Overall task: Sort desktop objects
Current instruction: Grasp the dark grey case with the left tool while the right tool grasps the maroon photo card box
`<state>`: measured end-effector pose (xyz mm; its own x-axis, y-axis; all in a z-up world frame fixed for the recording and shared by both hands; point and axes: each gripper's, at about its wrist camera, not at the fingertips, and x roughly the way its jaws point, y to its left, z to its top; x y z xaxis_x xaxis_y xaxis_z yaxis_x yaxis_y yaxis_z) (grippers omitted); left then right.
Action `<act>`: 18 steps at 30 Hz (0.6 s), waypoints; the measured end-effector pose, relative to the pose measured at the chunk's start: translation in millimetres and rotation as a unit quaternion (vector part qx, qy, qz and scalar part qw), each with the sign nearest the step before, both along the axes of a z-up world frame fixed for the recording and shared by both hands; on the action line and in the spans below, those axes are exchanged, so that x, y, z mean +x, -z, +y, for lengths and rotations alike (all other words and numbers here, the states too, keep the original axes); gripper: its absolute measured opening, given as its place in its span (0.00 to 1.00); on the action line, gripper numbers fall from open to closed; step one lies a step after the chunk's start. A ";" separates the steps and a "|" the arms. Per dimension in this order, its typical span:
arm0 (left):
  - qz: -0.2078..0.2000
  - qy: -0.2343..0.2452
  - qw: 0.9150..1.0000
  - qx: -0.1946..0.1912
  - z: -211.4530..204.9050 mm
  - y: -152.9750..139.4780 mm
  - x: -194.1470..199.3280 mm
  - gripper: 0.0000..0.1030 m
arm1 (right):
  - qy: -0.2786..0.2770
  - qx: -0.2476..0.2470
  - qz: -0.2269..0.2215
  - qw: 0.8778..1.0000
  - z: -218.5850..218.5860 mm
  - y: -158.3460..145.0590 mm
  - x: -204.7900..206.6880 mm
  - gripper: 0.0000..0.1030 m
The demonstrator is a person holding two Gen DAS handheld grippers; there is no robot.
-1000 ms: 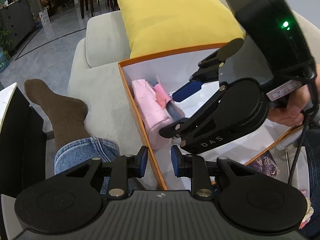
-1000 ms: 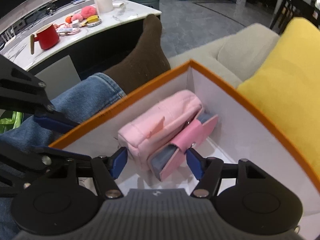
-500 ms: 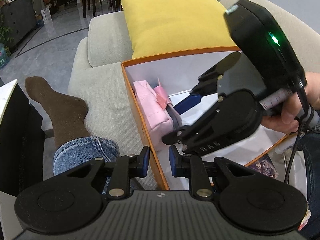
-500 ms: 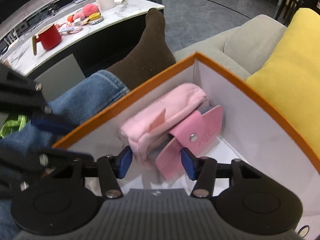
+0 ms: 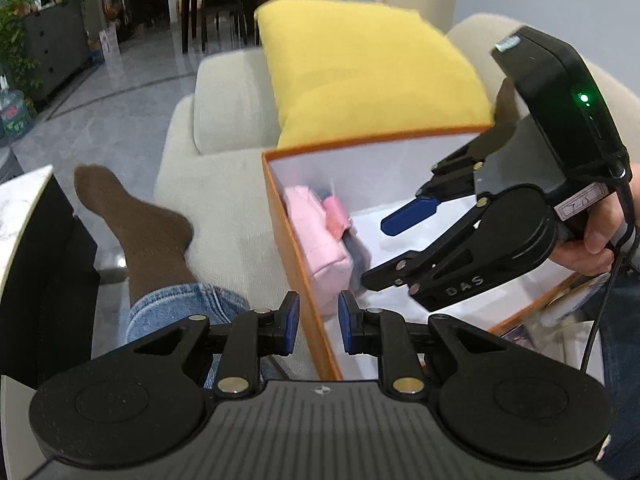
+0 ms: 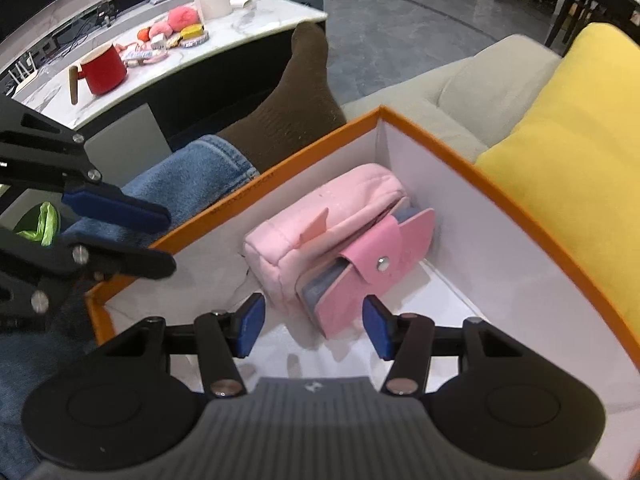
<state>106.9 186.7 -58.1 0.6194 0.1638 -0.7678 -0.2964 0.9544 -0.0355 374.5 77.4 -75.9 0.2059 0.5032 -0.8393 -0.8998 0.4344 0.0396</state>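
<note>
An orange box (image 6: 452, 148) with a white inside sits on the sofa; it also shows in the left wrist view (image 5: 280, 216). In it lie a pale pink pouch (image 6: 320, 224) and a pink snap wallet (image 6: 372, 268) leaning against it; both also show in the left wrist view, the pouch (image 5: 316, 236) and the wallet (image 5: 336, 216). My right gripper (image 6: 314, 330) is open and empty, just above and behind them. My left gripper (image 5: 316, 322) is open a little, straddling the box's near orange wall without touching it.
A yellow cushion (image 6: 580, 152) lies behind the box on the beige sofa (image 5: 224, 208). A leg in jeans and a brown sock (image 6: 296, 96) lies left of the box. A marble table (image 6: 192, 44) holds a red mug (image 6: 102, 70), a paper roll and small items.
My right gripper let go of the pink wallet, opened wider and drew back; the wallet now rests against the pouch. My left gripper stayed at the box wall.
</note>
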 end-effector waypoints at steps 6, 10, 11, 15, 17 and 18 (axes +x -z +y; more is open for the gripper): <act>-0.042 -0.003 0.999 0.029 -36.0 -26.1 -27.3 0.24 | 0.053 0.047 -0.050 0.996 -49.2 -39.3 -35.2 0.54; -0.042 0.018 0.999 0.016 -63.5 -34.8 -36.3 0.25 | 0.097 0.058 -0.048 0.992 -94.1 -55.2 -67.4 0.54; -0.039 0.026 0.999 0.013 -72.2 -35.3 -37.9 0.26 | 0.110 0.059 -0.040 0.991 -105.5 -56.6 -74.5 0.54; -0.022 0.049 0.999 0.008 -102.4 -32.2 -41.6 0.26 | 0.169 0.066 -0.001 0.983 -153.2 -52.6 -106.3 0.54; 0.002 0.039 0.999 0.000 -110.5 -24.1 -40.7 0.26 | 0.196 0.062 0.024 0.978 -170.8 -42.2 -120.8 0.54; 0.011 0.032 0.999 -0.003 -113.9 -19.9 -41.1 0.26 | 0.206 0.063 0.041 0.976 -178.6 -33.5 -127.2 0.53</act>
